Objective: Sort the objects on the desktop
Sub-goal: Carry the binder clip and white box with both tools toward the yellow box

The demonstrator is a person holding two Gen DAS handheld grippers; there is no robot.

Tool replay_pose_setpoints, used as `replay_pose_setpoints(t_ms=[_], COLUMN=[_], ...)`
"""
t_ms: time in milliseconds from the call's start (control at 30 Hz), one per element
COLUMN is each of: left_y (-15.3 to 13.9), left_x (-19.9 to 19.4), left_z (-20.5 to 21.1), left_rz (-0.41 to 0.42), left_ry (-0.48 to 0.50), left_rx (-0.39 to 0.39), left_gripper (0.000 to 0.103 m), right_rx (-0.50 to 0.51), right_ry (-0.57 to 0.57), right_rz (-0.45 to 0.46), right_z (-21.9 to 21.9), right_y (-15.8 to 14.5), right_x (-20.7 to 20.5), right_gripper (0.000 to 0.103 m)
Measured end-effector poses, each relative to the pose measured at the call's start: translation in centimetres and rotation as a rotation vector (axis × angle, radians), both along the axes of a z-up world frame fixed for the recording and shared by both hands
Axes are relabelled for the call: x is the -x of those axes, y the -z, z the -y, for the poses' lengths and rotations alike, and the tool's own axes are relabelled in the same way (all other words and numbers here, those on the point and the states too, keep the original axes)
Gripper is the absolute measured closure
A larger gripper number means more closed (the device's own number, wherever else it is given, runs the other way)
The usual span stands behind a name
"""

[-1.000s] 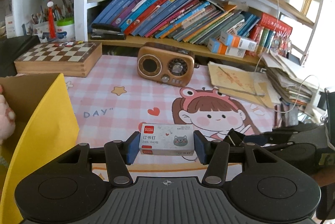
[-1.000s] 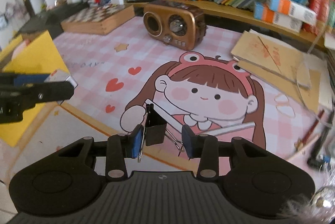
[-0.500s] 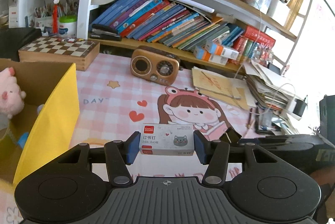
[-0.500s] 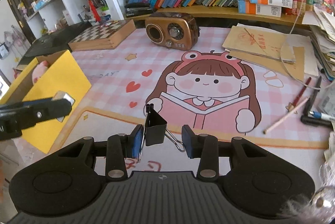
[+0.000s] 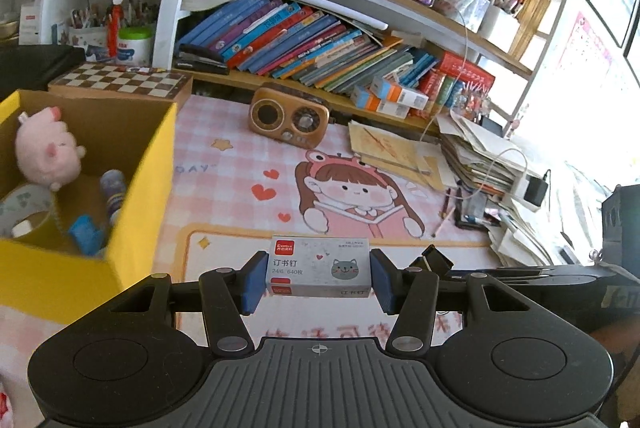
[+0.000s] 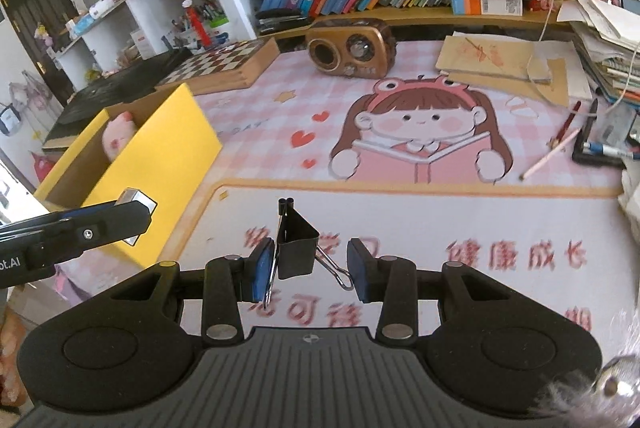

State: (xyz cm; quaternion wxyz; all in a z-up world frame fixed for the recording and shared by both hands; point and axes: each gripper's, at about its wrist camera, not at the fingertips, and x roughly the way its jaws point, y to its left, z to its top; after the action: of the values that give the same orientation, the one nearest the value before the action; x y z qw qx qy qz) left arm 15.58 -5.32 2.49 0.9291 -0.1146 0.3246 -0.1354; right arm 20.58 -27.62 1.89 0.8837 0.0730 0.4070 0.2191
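My left gripper is shut on a grey staple box with a cat face, held above the pink cartoon desk mat. My right gripper is shut on a black binder clip, its wire handles pressed between the blue pads. The clip also shows at the right of the left wrist view. A yellow cardboard box stands to the left, holding a pink plush pig, a tape roll and small items. From the right wrist view the staple box hangs beside the yellow box.
A wooden chessboard box, a brown retro radio, leaning books and brown envelopes line the back. Pens and pencils, a paper stack and cables crowd the right side.
Both grippers have pulled back and risen with their loads, so more of the desk shows. The yellow box's inside with the plush pig has come into the left wrist view.
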Motion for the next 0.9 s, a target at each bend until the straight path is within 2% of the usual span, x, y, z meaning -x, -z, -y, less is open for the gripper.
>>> replay_pose_setpoints(t_ms=[500, 900], left_y=[0.2, 0.9], left_x=[7.3, 10.6], left_z=[-6.4, -10.4], left_rz=[-0.015, -0.031], left_ry=[0.000, 0.013], left_rx=[0.031, 0.043], left_gripper=[0.051, 0.051], right_rx=[0.000, 0.005], right_ry=[0.020, 0.038], right_rz=[0.006, -0.012], right_z=[-5.5, -9.5], right_y=[-1.1, -0.5], right_x=[8.3, 12.6], right_gripper=[0.066, 0.066])
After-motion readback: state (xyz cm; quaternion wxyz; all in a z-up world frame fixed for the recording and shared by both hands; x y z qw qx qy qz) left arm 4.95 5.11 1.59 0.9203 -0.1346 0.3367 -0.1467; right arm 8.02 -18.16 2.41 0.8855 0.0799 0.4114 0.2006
